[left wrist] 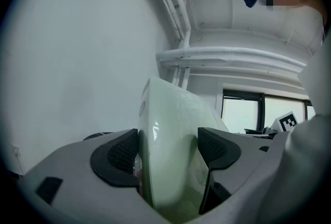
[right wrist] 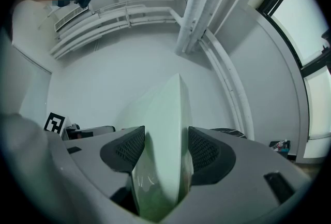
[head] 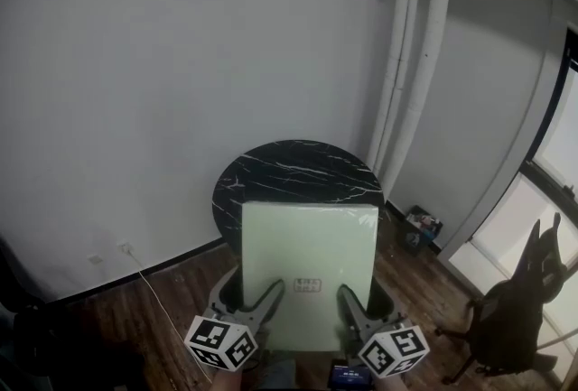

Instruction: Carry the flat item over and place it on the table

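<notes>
A pale green flat box point(head: 310, 267) is held in the air in front of me, its far edge over the near rim of a round black marble table point(head: 289, 174). My left gripper point(head: 266, 294) is shut on the box's near left edge, and my right gripper point(head: 348, 297) is shut on its near right edge. In the left gripper view the green box point(left wrist: 170, 155) fills the space between the jaws. The right gripper view shows the box point(right wrist: 165, 150) clamped the same way. A small label is on the box's near face.
White pipes point(head: 406, 64) run up the wall behind the table. A black office chair point(head: 519, 312) stands at the right by a window. A white cable point(head: 149, 285) trails over the wooden floor at left. Small items point(head: 423, 224) lie on the floor right of the table.
</notes>
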A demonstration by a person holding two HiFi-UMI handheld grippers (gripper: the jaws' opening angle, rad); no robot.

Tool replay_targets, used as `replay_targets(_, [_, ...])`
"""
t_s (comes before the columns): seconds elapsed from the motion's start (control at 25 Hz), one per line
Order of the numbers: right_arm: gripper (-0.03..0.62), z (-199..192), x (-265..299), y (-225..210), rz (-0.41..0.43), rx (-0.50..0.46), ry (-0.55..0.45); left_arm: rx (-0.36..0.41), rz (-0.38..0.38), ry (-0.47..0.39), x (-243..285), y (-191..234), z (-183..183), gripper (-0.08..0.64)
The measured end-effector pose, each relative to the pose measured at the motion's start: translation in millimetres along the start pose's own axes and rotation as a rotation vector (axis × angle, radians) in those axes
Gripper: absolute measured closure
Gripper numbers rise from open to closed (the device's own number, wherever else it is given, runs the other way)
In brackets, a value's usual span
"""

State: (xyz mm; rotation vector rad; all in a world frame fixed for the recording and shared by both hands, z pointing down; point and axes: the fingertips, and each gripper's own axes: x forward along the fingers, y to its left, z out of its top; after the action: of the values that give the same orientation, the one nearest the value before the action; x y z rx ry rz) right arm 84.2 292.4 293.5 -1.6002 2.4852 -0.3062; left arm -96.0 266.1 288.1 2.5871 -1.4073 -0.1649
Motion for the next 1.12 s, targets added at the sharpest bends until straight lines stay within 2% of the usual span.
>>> replay_targets(0.6, [0.357, 13, 220, -75, -0.067, 0.018, 0.037, -0.028, -0.036, 0.044, 191, 143, 30, 0.196])
replay_targets(0.8, [0.357, 10, 272, -90, -0.084, 0.020, 0.058, -0.054, -0.036, 0.065, 232, 181, 31, 0.196])
replay_targets(1.12, [0.357, 21, 341, -105, -0.093, 0.003, 0.067, -0.089, -0.036, 0.051, 282, 227, 43, 0.196])
